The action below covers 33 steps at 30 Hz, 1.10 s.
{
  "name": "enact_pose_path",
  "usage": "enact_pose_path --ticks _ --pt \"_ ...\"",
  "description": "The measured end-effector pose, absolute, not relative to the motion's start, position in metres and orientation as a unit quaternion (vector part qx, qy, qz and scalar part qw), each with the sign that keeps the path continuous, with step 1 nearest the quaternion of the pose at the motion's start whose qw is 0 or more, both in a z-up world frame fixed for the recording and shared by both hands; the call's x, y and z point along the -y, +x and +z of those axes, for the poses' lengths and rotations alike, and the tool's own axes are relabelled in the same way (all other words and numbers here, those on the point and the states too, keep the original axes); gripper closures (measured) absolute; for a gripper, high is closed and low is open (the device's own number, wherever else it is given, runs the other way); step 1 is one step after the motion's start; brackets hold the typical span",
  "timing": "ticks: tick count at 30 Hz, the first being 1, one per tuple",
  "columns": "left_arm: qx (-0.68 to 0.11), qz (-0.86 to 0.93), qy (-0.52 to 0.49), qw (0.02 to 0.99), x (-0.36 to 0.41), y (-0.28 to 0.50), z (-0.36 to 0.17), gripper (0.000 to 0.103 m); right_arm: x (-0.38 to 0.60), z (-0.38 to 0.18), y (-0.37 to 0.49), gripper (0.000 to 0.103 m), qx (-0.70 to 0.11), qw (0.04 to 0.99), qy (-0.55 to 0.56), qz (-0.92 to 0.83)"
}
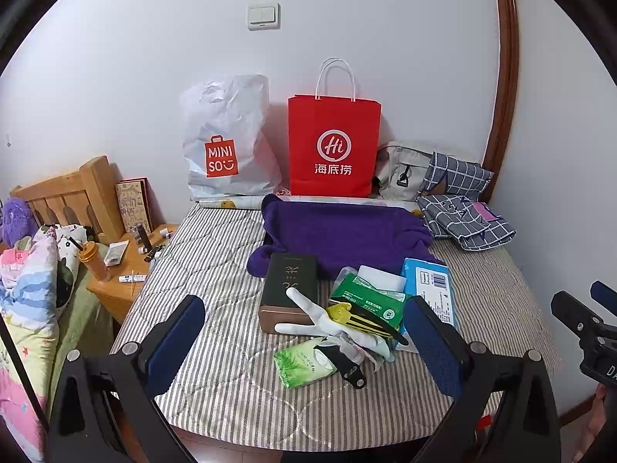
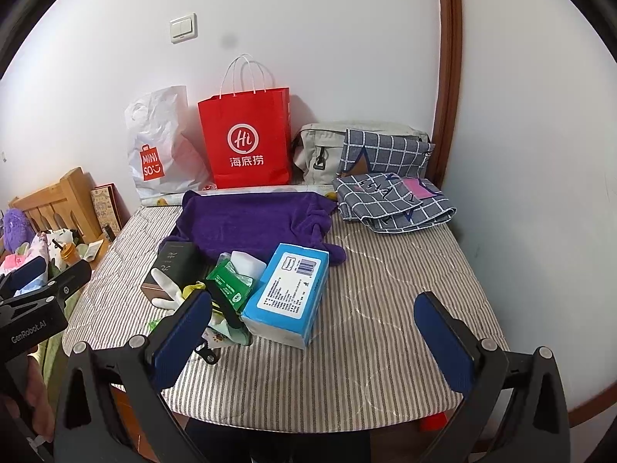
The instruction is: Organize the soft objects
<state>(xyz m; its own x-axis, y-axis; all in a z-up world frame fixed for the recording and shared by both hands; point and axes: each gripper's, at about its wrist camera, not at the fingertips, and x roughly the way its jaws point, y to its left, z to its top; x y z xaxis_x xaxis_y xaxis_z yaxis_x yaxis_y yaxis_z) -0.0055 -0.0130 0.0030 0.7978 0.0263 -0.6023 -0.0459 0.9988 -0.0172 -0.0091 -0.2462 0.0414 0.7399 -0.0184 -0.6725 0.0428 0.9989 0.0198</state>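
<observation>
Beyond the wide-open left tool (image 1: 304, 343), purple towel (image 1: 339, 231), well apart.

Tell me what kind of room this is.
Most likely a bedroom at home. A wooden headboard stands on the left beside rumpled bedding, a bedside table holds toiletries, and a light switch is on the plain wall.

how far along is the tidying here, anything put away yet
Nothing looks put away yet. Both the left gripper and the right gripper are open and empty, above the near edge of the bed. Left to do: the purple towel lies spread out, the white glove and tissue packs sit in a loose pile, and the checked cloth lies crumpled at the back right.
</observation>
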Motion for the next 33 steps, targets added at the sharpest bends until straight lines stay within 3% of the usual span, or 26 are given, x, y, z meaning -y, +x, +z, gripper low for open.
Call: enact_pose_path --ticks 33 --pt "-0.317 0.017 -0.015 0.948 0.0131 -0.0080 0.0064 0.000 0.2424 0.0409 -0.0119 0.000 -0.359 0.933 0.017 -0.012"
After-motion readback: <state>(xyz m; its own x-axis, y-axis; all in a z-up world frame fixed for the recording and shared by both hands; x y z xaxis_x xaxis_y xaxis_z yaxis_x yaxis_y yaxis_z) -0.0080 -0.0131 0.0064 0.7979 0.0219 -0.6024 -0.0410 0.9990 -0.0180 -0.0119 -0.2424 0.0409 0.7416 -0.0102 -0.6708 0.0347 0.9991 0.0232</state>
